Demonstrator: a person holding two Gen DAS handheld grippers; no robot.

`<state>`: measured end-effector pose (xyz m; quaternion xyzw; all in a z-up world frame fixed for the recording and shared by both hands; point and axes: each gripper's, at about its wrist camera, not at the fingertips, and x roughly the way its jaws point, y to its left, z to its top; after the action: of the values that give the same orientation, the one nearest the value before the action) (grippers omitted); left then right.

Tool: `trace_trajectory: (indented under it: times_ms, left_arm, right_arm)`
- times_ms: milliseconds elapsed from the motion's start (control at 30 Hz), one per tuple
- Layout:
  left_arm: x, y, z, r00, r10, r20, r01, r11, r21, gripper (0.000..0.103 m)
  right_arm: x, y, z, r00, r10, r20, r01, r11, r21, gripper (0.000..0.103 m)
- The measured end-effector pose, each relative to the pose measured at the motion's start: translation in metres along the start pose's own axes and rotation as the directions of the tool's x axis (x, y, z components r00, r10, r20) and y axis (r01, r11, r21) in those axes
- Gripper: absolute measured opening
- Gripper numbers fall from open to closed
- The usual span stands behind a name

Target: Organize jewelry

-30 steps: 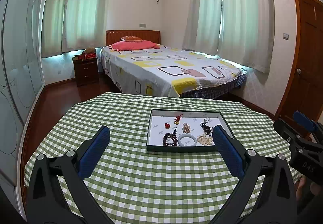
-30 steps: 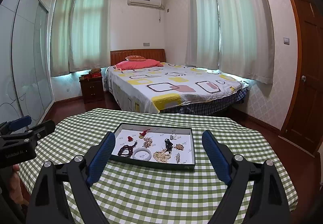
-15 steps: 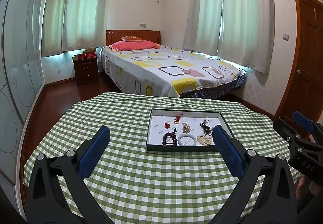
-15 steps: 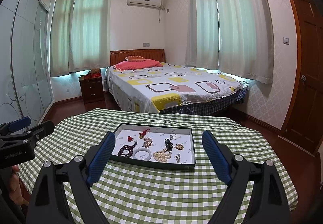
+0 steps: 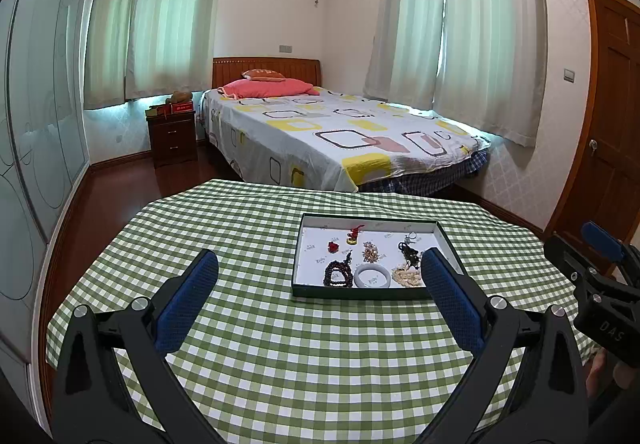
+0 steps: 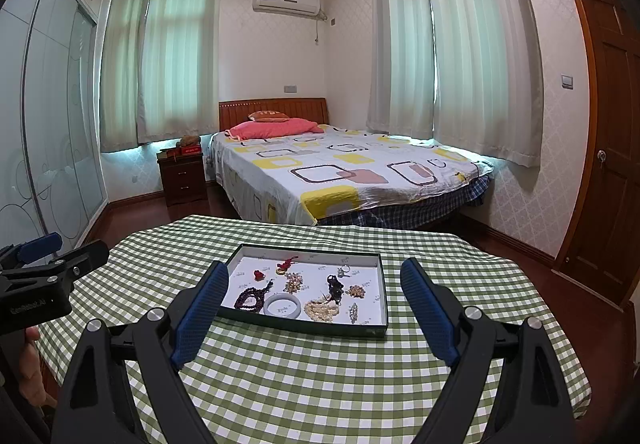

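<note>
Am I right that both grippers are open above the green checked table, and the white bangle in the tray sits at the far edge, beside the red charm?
Not quite. The white bangle lies at the tray's near edge, between the dark bead bracelet and the cream bead strand, as the right wrist view shows. Both the left gripper and right gripper are open above the table.
</note>
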<state>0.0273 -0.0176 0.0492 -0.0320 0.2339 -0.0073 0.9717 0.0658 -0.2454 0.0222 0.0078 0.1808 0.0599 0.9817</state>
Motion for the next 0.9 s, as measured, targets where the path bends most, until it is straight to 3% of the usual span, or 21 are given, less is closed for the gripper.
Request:
trace_trajectory:
  times_ms: [900]
  left_arm:
    - [-0.0024, 0.0013, -0.0008, 1.0, -0.004, 0.003, 0.004, 1.0, -0.004, 0.099]
  right_arm:
    - [-0.0021, 0.0042, 0.0018, 1.0, 0.002, 0.003, -0.002, 1.0, -0.005, 0.085]
